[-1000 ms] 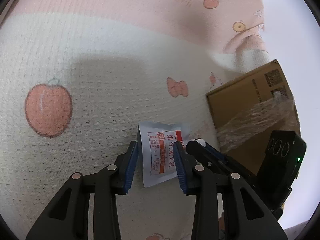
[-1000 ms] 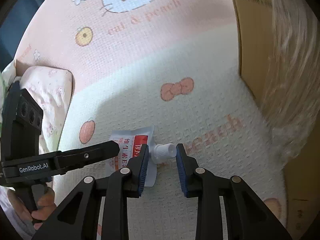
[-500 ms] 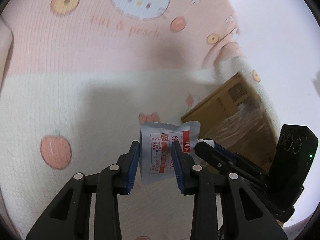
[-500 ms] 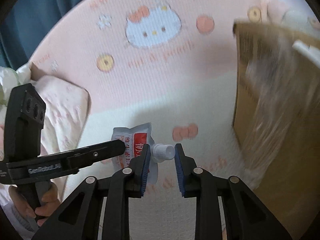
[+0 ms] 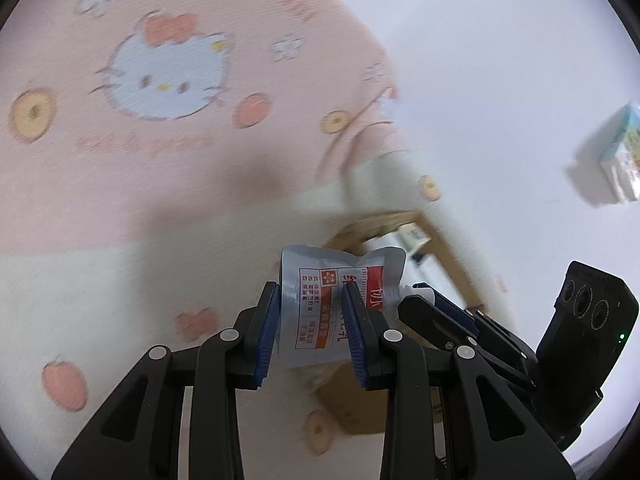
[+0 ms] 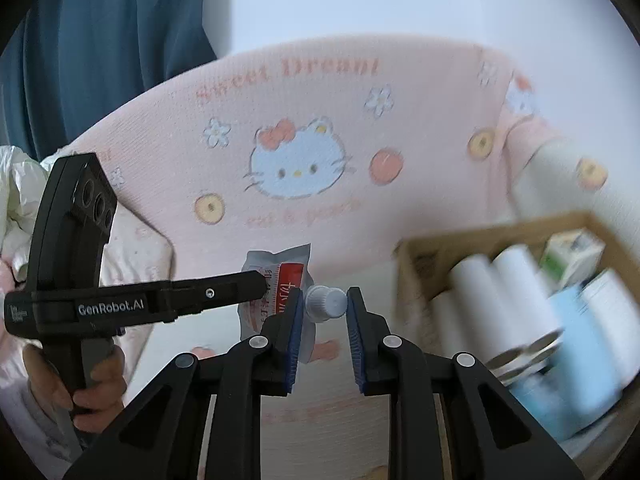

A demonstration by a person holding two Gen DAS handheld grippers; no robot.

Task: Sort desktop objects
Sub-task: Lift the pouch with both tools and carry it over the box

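A silver pouch with red and white print and a white screw cap hangs in the air above the pink cat-print blanket. My left gripper is shut on the pouch's body, its blue pads pressing both sides. My right gripper has the cap between its pads; its jaws are closing on it. In the left wrist view the right gripper comes in from the right at the pouch's cap end. The left gripper's finger crosses the right wrist view from the left, and a person's hand holds its handle.
An open cardboard box stands to the right, holding white rolls, a small carton and a pale blue pack. A blue curtain hangs at the back left. A small boxed item sits at the far right.
Both grippers have risen together, lifting the pouch off the blanket. The right jaws have narrowed onto the cap. The inside of the cardboard box has come into view.
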